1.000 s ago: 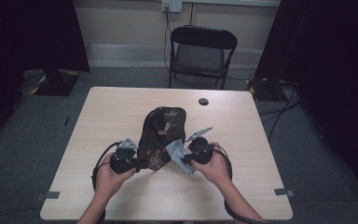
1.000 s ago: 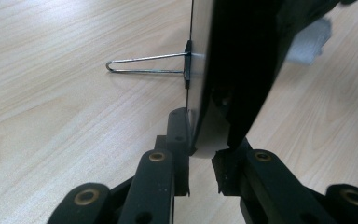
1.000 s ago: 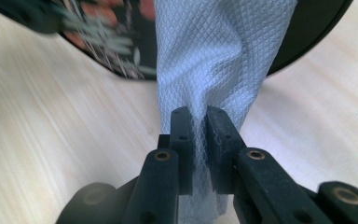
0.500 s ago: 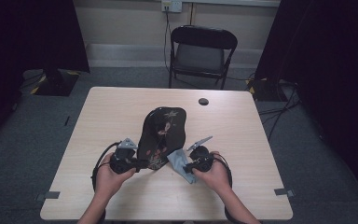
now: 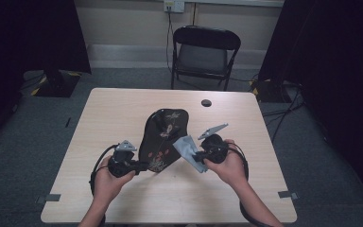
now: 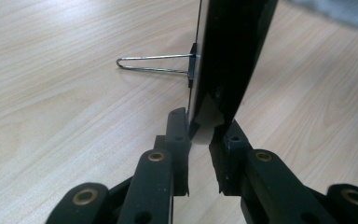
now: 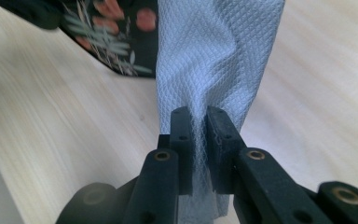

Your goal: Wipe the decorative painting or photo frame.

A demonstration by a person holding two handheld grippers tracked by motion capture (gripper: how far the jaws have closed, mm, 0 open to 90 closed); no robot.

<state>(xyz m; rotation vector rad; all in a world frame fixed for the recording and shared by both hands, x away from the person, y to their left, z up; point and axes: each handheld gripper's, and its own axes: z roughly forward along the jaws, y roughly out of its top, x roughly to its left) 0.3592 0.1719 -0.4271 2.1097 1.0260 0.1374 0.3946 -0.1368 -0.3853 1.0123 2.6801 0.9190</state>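
a: high view first: what's the dark thing in the middle of the table (image 5: pixel 246 189)?

b: a black lacquered tray (image 5: pixel 163 137), an irregular rounded shape, glossy, painted with red flowers and pale leaves. it stands tilted up on its near edge, just left of the table's centre.

a: what keeps it up?

b: the left gripper (image 5: pixel 139 165), at the near left. in the left gripper view its jaws are pinched on the tray's (image 6: pixel 230 56) lower edge, one pad on each face, so the tray is seen edge-on: thin, black, with a shiny pale line along one side. a bent wire loop (image 6: pixel 151 64) juts from its back, on a small black mount.

a: and the right side?

b: the right gripper (image 5: pixel 201 153), near and right of the tray, is clamped on a light blue-grey cloth (image 5: pixel 189 151). the cloth lies just beside the tray's right edge; i cannot tell whether they touch.

a: what does the cloth look like close up?

b: in the right gripper view the cloth (image 7: pixel 214 56) has a fine diamond weave, gathered into soft folds, with a fold squeezed between the narrow jaws. behind it, to the left, the tray's (image 7: pixel 116 28) painted face shows orange-red blossoms and grey-green sprigs on black.

a: anything else on the table?

b: a small dark round object (image 5: pixel 206 102) at the far side, well apart from both. a black folding chair (image 5: pixel 203 54) stands beyond the table.
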